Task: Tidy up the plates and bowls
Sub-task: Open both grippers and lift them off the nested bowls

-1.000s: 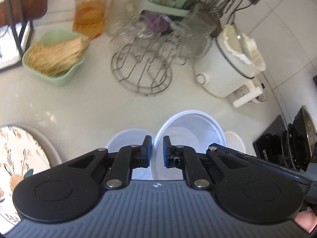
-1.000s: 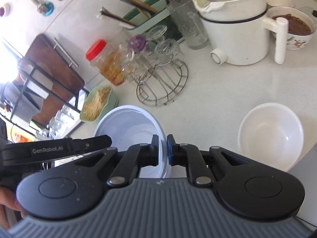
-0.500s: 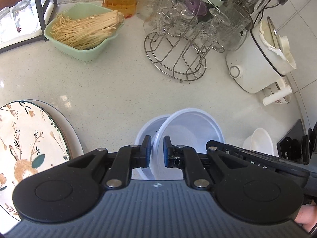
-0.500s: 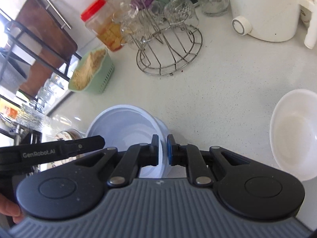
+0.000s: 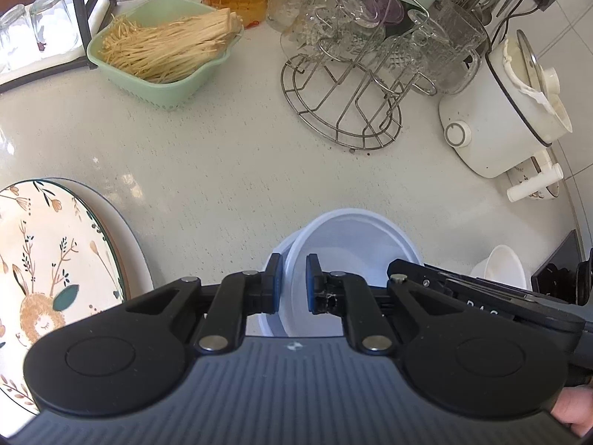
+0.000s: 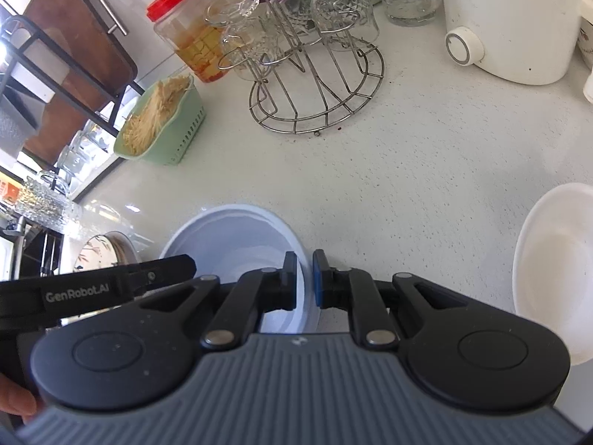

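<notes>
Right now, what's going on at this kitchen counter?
A person is tidying dishes with a handheld gripper in each hand. Both the left gripper and the right gripper are clamped on the rim of the same pale blue bowl, one on each side, holding it low over the counter above a second bowl of the same kind. A white bowl sits off to the right and a floral plate to the left.
</notes>
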### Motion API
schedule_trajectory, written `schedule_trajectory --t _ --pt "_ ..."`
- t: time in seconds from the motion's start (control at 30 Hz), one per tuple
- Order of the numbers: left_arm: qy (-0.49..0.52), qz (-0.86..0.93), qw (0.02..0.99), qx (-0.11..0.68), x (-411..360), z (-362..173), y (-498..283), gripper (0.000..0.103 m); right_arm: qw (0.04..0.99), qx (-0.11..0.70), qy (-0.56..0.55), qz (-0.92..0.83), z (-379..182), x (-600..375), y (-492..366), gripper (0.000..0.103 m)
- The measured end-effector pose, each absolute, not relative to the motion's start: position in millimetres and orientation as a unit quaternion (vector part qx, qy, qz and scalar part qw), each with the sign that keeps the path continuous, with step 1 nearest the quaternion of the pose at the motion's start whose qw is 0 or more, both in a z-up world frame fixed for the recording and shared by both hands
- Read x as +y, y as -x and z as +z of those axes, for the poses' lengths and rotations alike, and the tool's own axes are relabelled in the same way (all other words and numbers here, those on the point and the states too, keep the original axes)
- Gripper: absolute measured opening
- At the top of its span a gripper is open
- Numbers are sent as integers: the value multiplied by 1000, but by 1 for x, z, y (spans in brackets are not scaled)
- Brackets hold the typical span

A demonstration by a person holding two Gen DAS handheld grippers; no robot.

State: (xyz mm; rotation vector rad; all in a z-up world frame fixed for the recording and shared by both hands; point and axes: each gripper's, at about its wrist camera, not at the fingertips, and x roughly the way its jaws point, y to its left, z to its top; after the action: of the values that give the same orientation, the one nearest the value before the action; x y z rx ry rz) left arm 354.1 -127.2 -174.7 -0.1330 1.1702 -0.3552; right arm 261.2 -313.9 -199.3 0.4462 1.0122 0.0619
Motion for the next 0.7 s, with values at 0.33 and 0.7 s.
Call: schedule_trajectory --t 0.33,0.7 --pt "75 -159 815 551 -115 -170 -353 18 848 481 -219 35 -197 -311 -262 15" --pt "70 -174 825 534 -109 -145 -353 18 864 455 -214 29 -179 -307 -259 40"
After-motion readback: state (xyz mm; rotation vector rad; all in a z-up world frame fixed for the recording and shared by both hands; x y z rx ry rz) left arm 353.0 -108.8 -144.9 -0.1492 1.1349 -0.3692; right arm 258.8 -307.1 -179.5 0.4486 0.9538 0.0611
